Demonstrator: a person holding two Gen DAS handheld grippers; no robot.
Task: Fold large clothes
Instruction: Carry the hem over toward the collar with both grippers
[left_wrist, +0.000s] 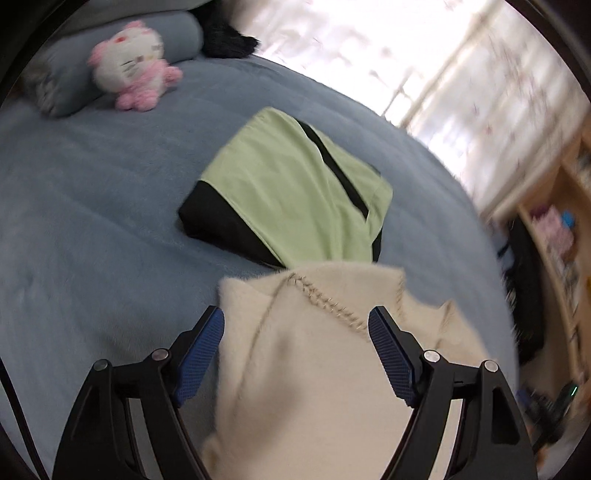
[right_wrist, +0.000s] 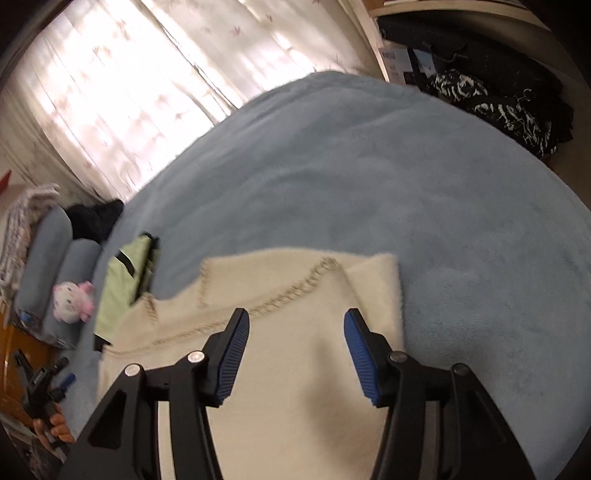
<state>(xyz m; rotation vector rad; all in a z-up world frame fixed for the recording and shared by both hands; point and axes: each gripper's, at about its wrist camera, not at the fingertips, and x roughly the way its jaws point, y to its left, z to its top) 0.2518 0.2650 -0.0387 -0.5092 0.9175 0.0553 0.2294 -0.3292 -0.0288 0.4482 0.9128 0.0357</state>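
A cream fuzzy sweater (left_wrist: 306, 369) with stitched seams lies on the blue bed cover (left_wrist: 92, 221), its far edge folded over. My left gripper (left_wrist: 295, 317) is open, with its blue pads either side of the sweater's corner and not pressing on it. In the right wrist view the same sweater (right_wrist: 295, 369) spreads under my right gripper (right_wrist: 297, 315), which is open with only cloth beneath. A folded green and black garment (left_wrist: 291, 184) lies just beyond the sweater and appears in the right view as the green garment (right_wrist: 122, 291).
A pink and white plush toy (left_wrist: 133, 66) leans on blue pillows (left_wrist: 66, 74) at the bed's head. Curtains (right_wrist: 129, 92) hang behind the bed cover (right_wrist: 406, 184). A wooden shelf (left_wrist: 561, 221) and dark clothes (right_wrist: 498, 99) stand beside the bed. A hand (right_wrist: 55, 432) shows at the left edge.
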